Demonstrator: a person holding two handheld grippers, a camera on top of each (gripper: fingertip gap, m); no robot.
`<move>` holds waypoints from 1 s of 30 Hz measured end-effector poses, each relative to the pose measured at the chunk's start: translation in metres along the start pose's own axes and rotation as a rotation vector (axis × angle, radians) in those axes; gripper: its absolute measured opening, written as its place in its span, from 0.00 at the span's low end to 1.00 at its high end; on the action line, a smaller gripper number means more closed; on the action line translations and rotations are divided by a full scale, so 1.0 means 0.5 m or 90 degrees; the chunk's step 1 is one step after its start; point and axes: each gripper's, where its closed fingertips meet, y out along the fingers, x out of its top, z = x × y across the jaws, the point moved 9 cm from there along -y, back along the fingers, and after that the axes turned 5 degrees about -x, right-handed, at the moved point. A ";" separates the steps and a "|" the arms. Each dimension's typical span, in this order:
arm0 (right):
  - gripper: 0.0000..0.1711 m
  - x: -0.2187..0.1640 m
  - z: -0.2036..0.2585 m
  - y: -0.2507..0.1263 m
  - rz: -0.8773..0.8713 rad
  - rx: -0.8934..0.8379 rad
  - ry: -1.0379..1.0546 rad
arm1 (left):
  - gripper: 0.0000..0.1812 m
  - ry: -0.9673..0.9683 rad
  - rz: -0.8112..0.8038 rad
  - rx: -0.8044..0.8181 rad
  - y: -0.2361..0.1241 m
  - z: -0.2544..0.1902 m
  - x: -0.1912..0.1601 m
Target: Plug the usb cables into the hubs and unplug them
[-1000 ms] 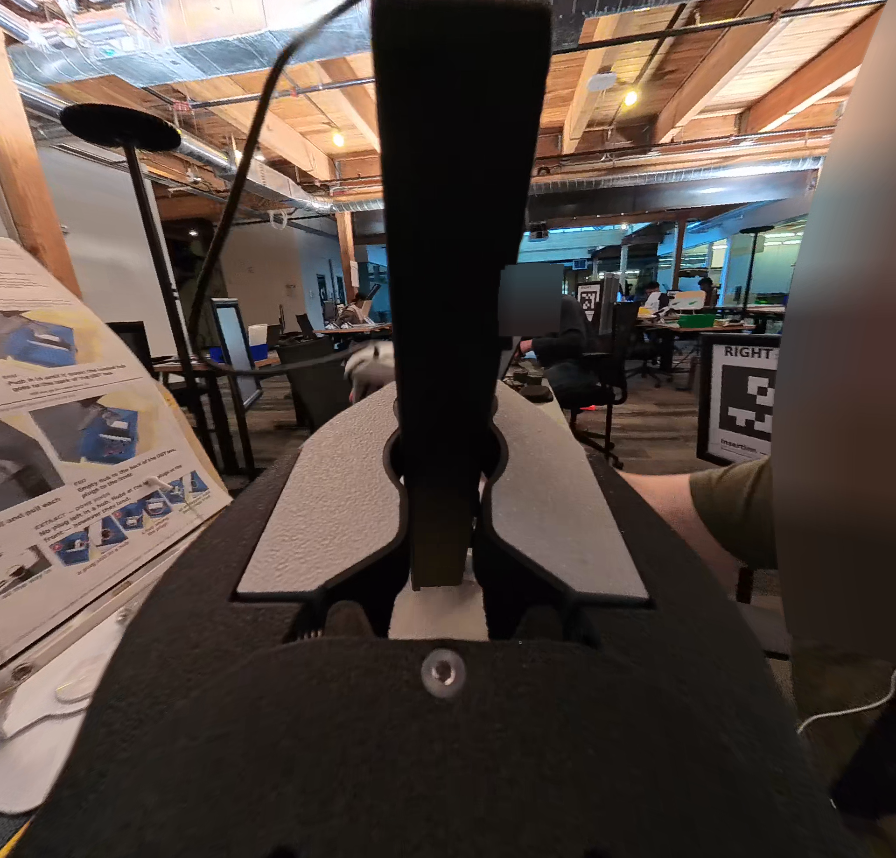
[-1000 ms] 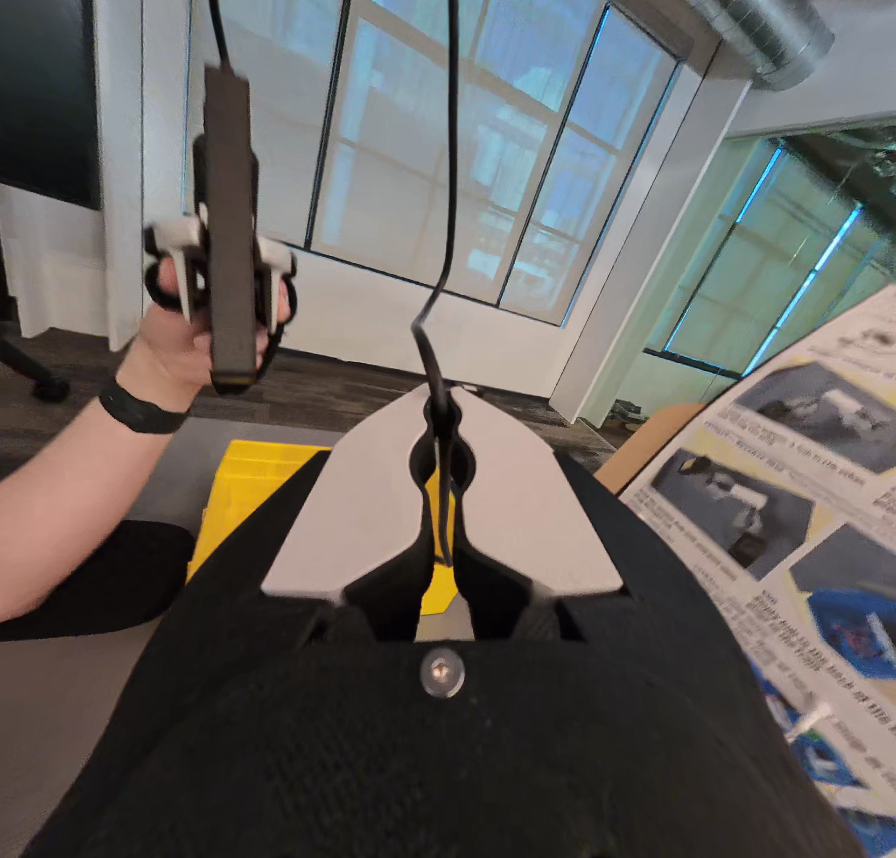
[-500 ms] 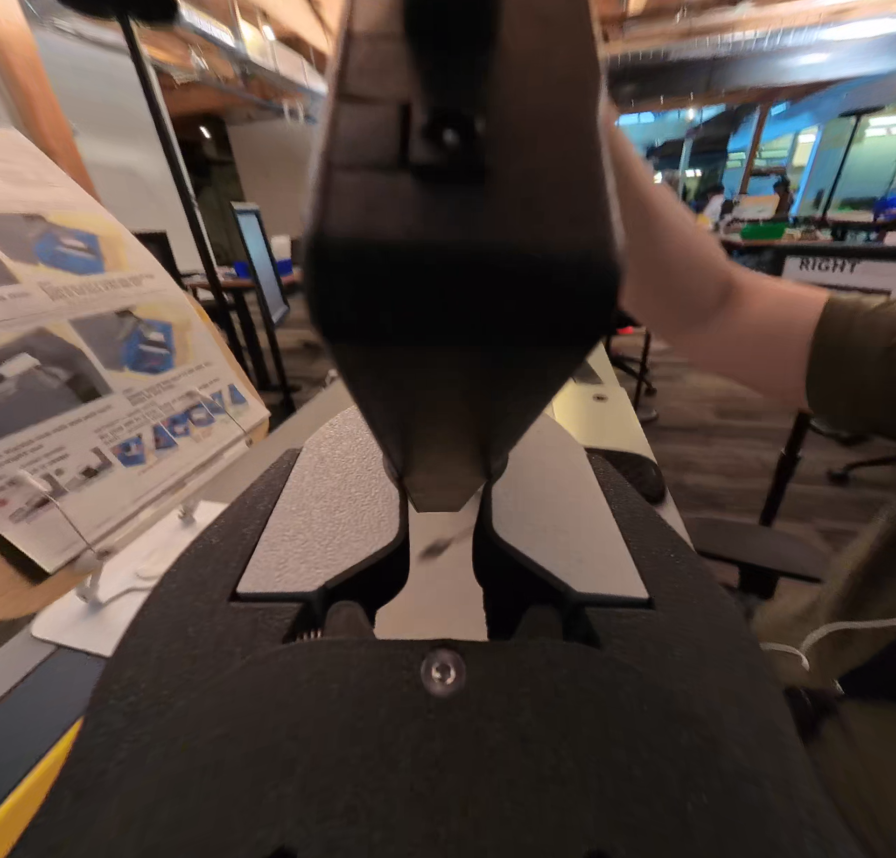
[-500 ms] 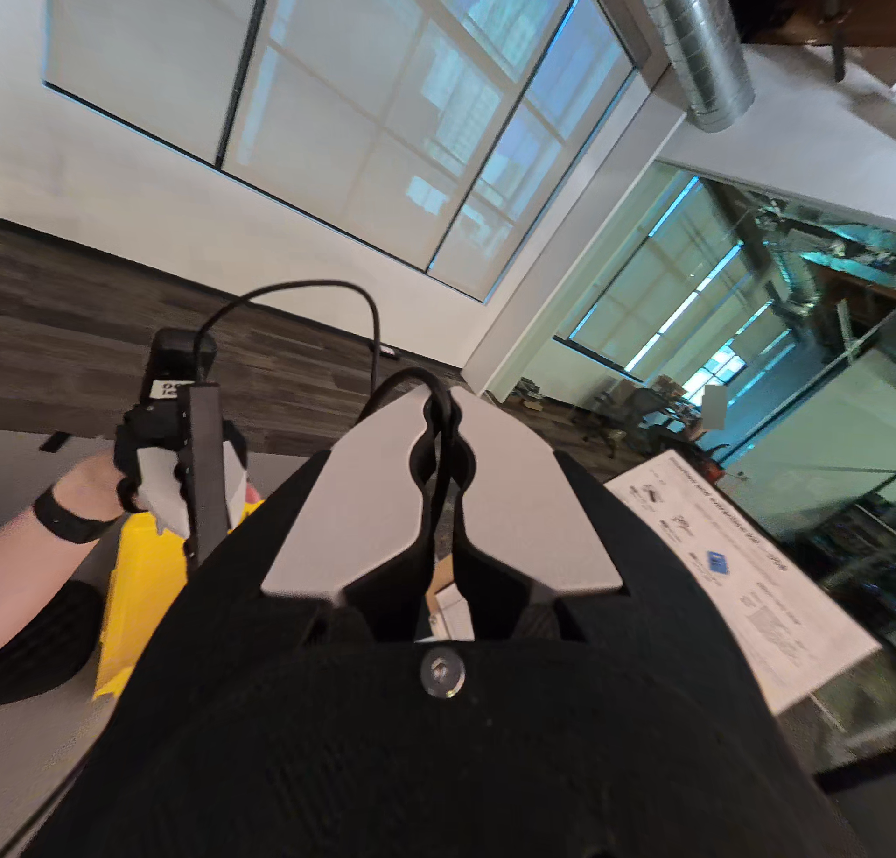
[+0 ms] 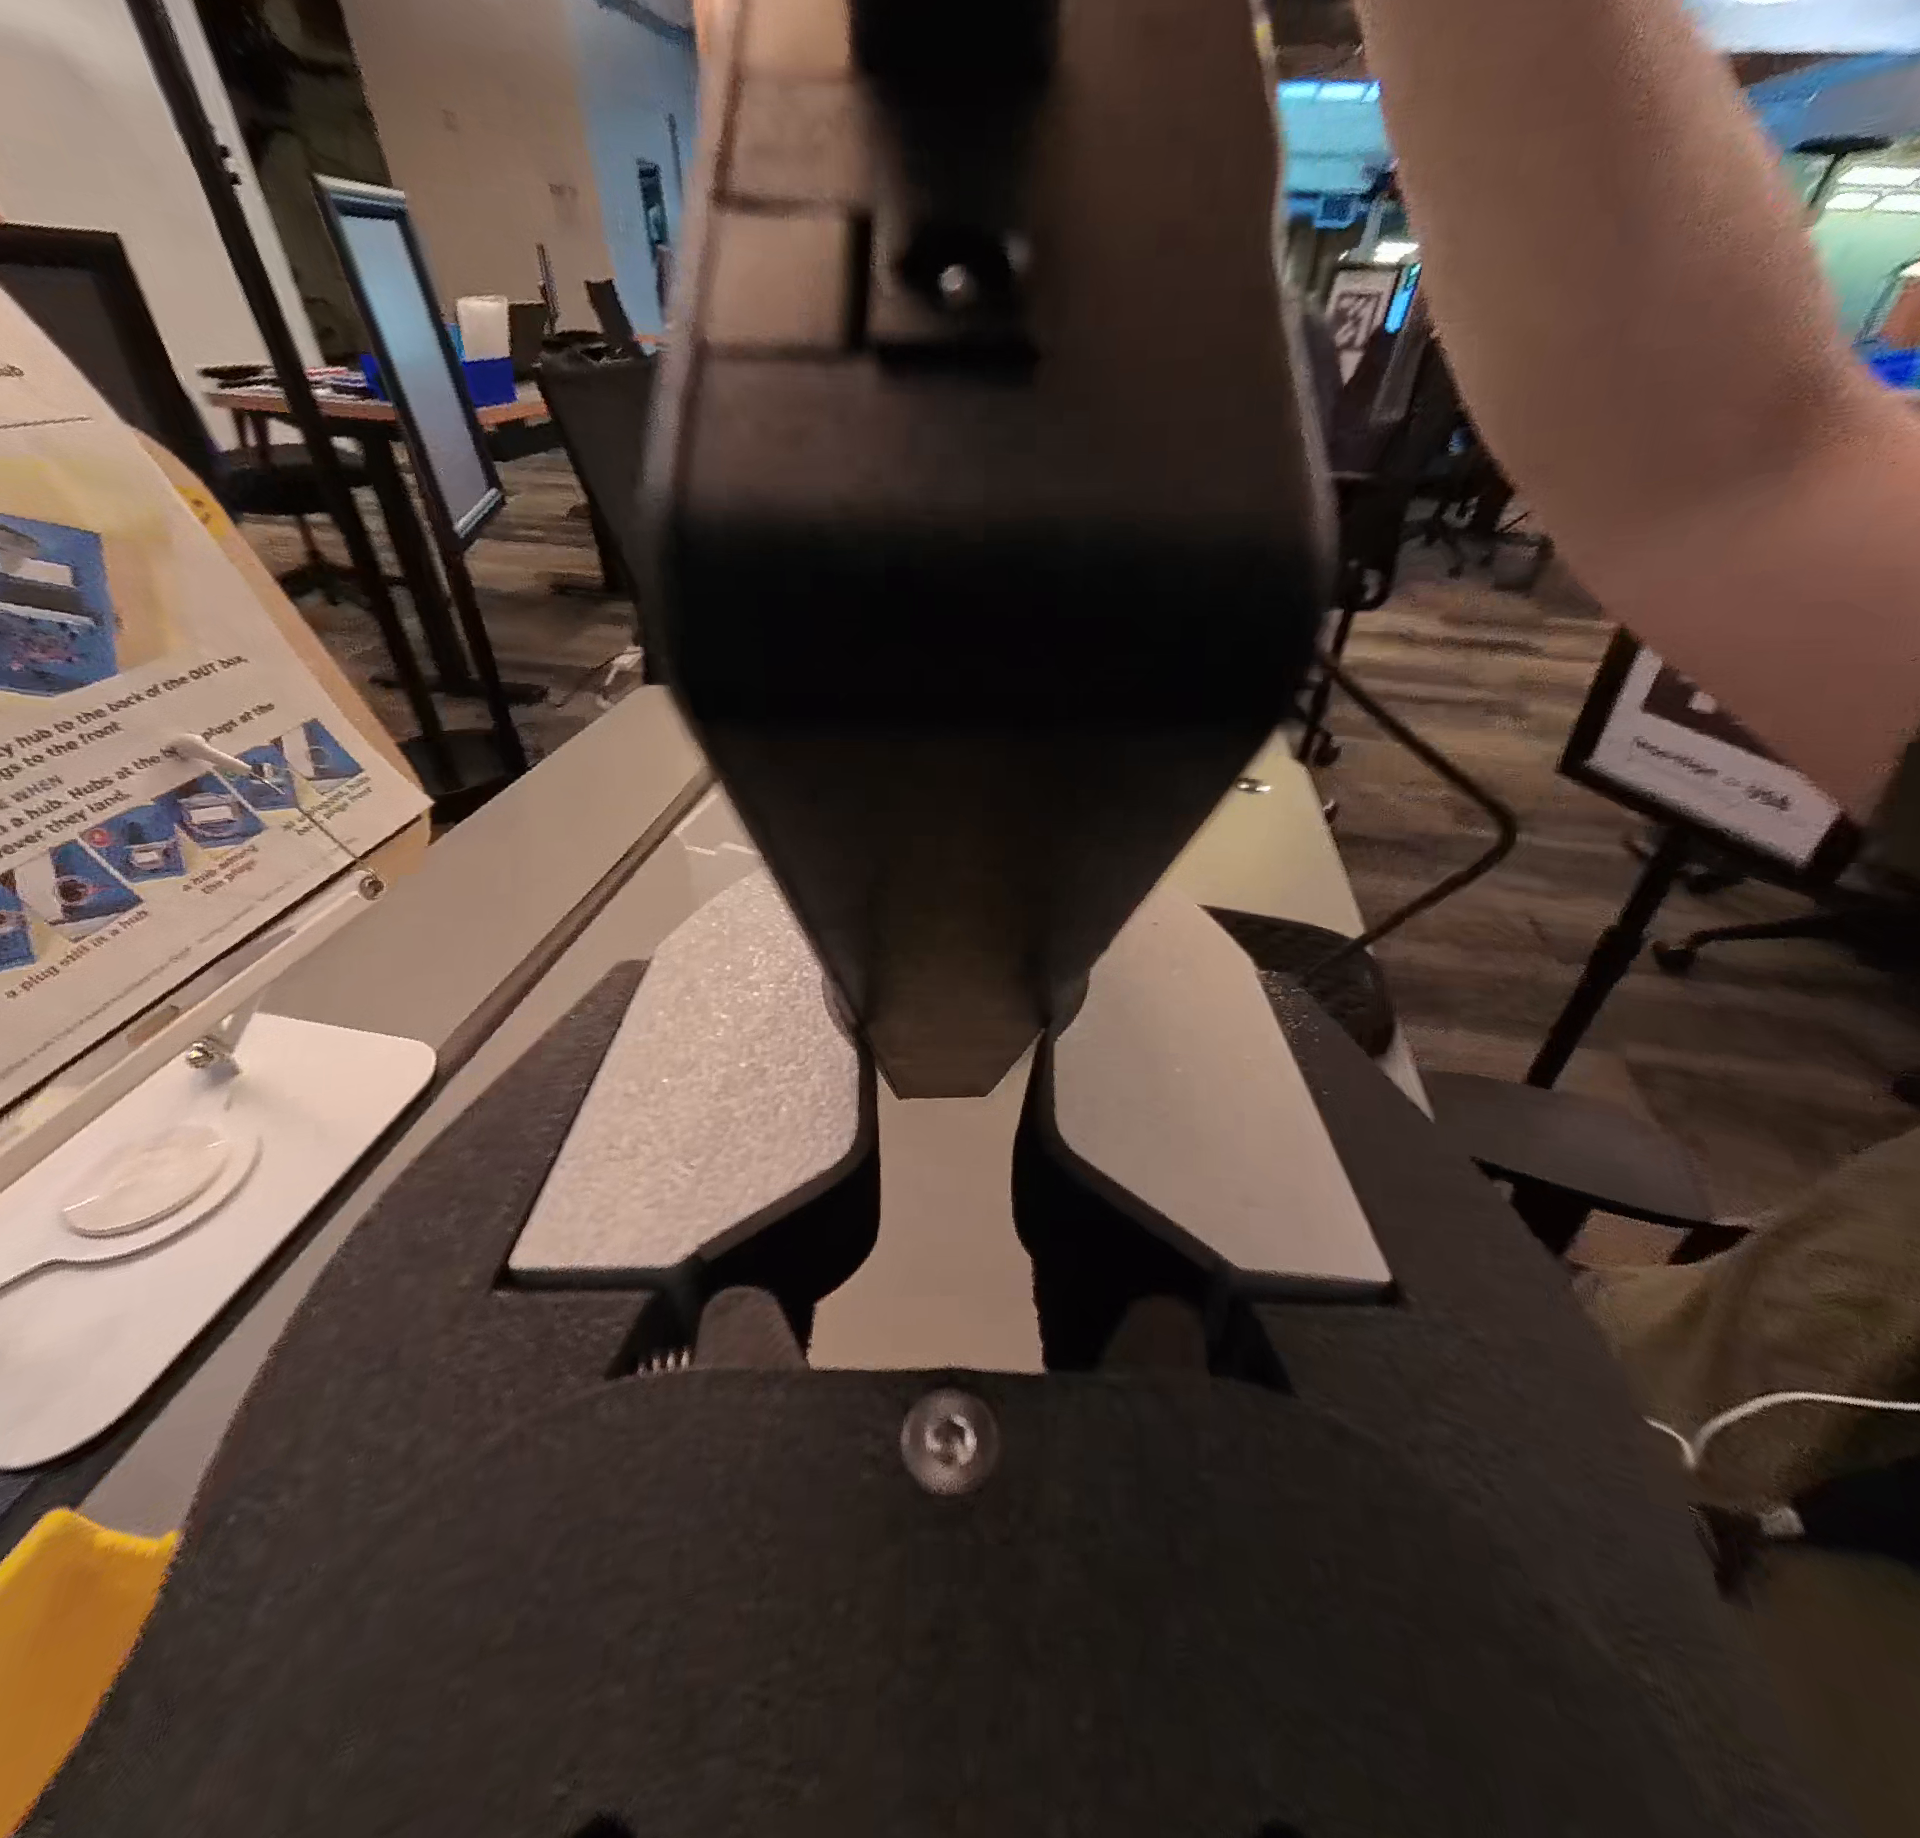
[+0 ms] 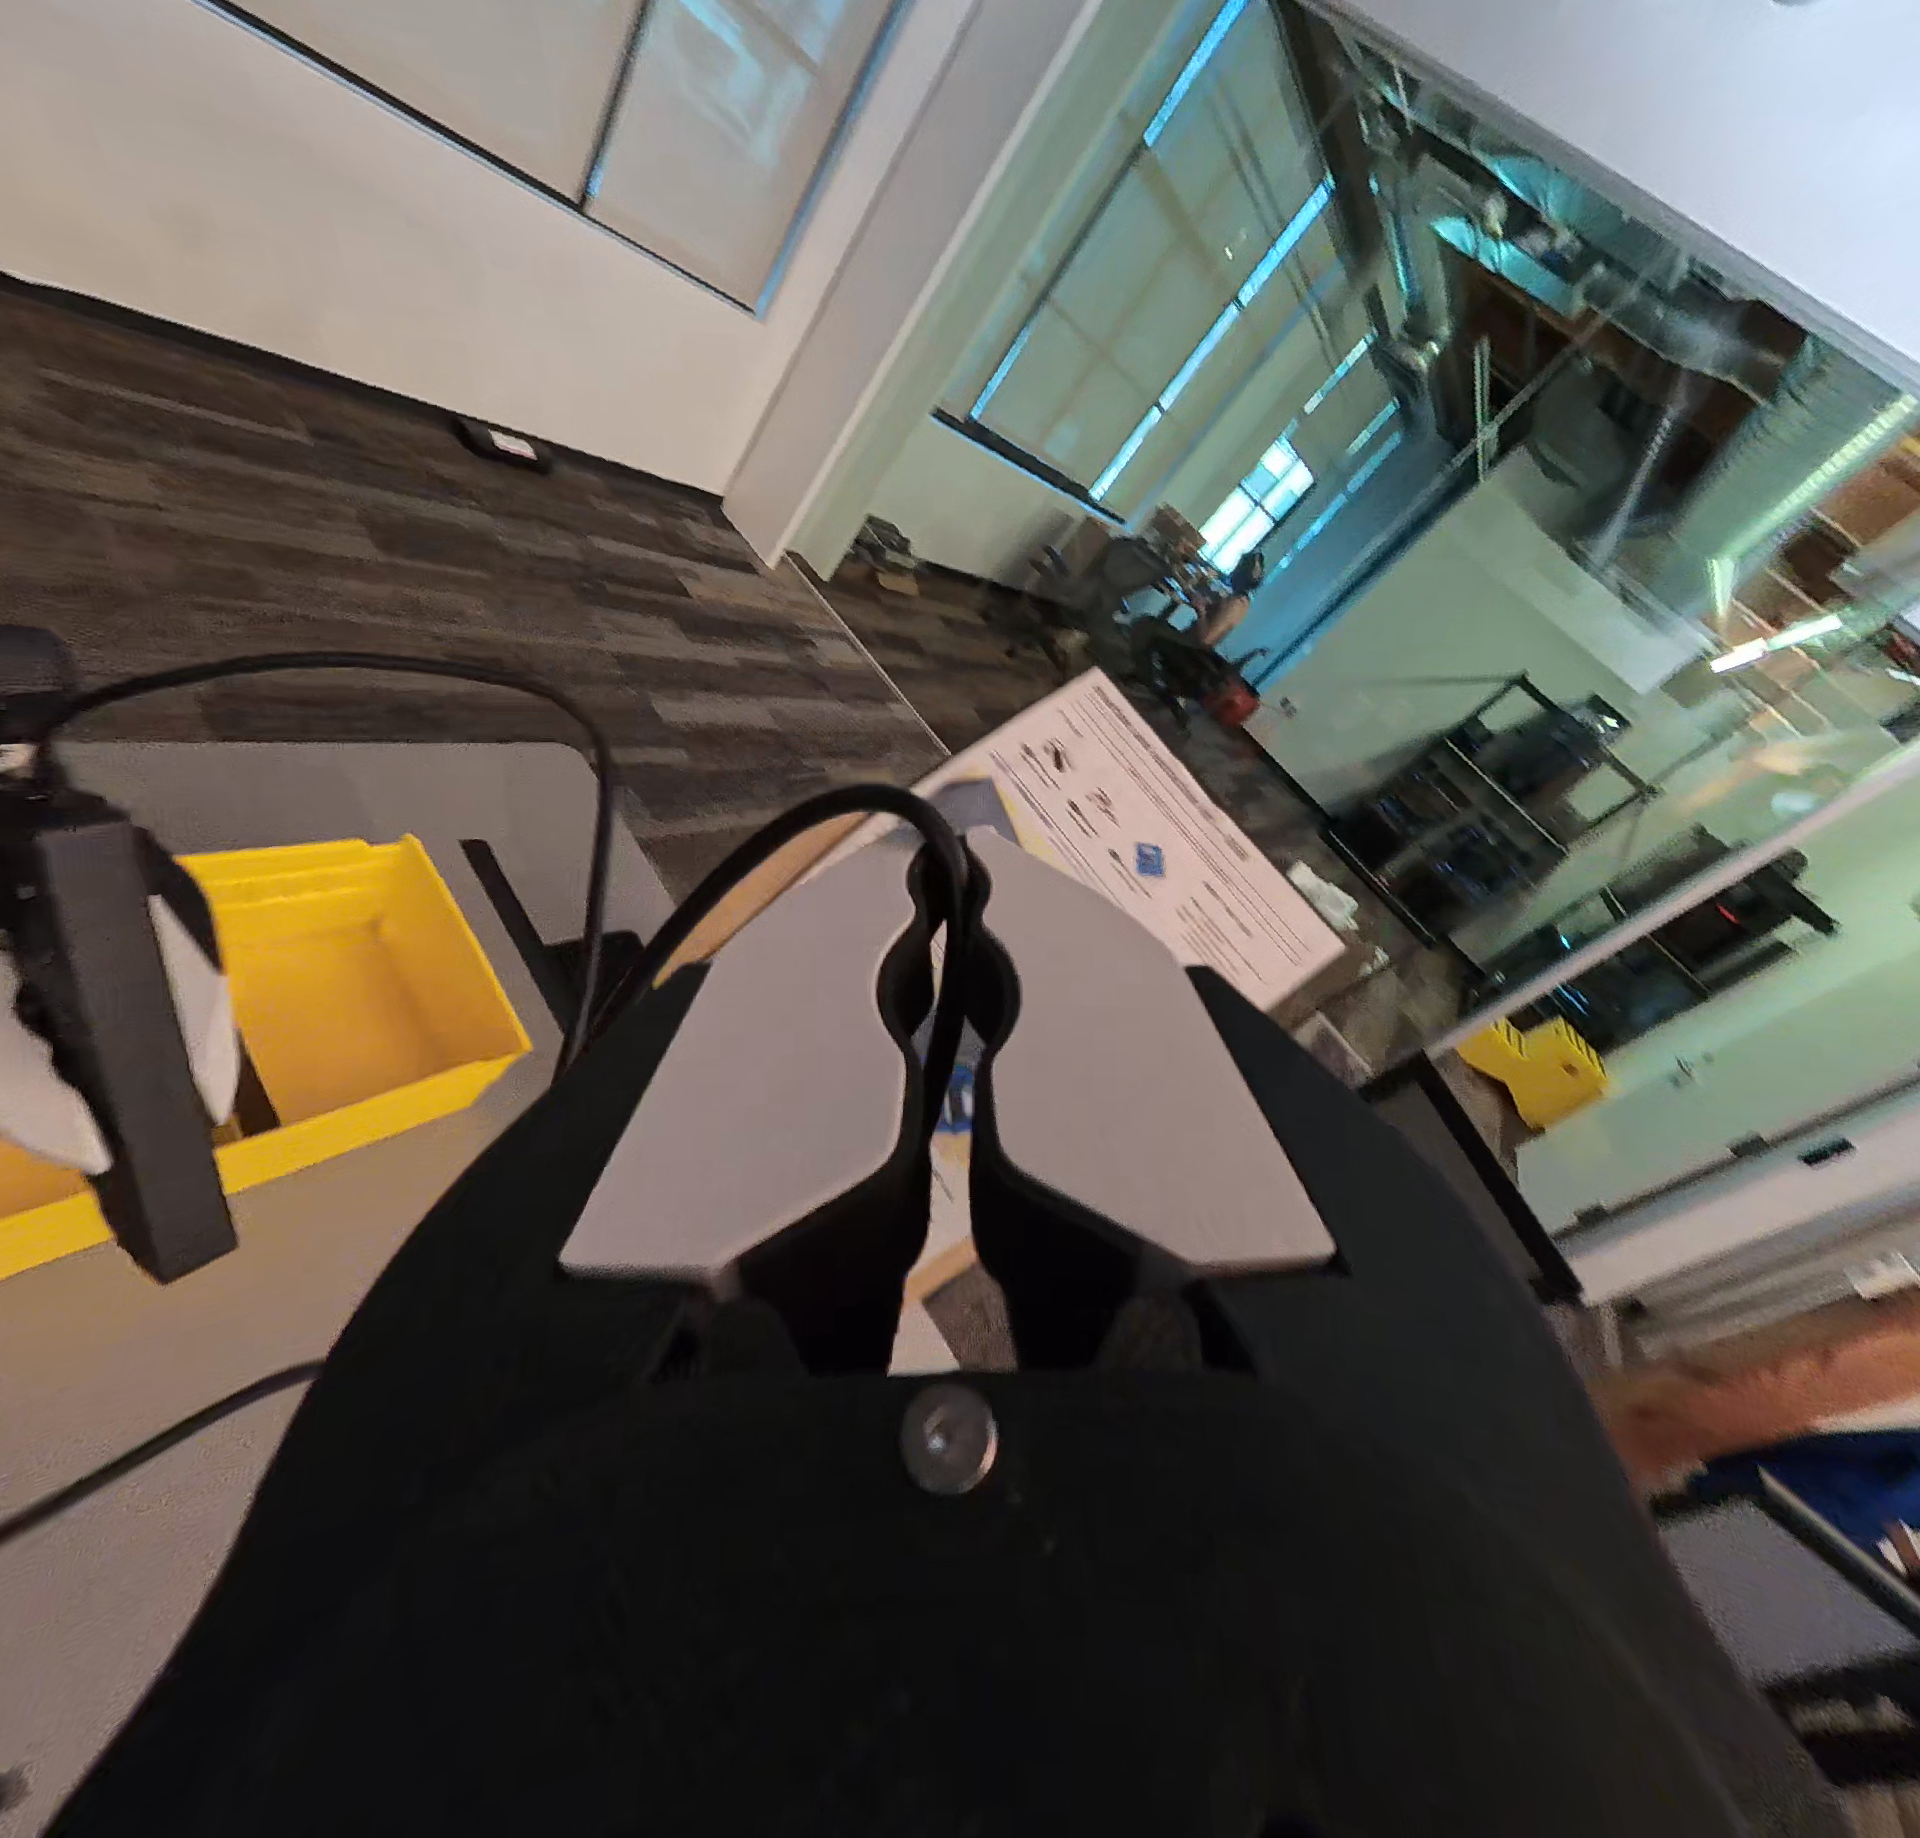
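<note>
The left gripper (image 5: 951,1045) has its fingers closed narrow on a black hub (image 6: 125,1050), which stands upright between them and rises toward the camera, blurred at the top. In the right wrist view this hub hangs just in front of a yellow bin (image 6: 353,967) on the grey table (image 6: 343,1258). The right gripper (image 6: 951,889) pinches a thin black cable (image 6: 790,822) between its nearly closed tips; the cable loops to the left and goes down behind the table edge. An instruction sheet (image 5: 135,749) leans on a white stand (image 5: 156,1165) at the left. A bare forearm (image 5: 1621,354) reaches up at the right.
</note>
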 end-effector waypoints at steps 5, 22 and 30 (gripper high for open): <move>0.01 -0.041 -0.080 -0.001 0.060 -0.033 0.003 | 0.14 0.014 -0.006 0.016 0.073 -0.009 0.010; 0.00 -0.464 -0.208 -0.029 0.290 -0.075 0.072 | 0.14 -0.033 0.164 -0.032 0.373 0.137 0.053; 0.00 -0.755 -0.098 -0.042 0.380 0.044 0.186 | 0.14 0.013 0.404 -0.041 0.604 0.185 -0.052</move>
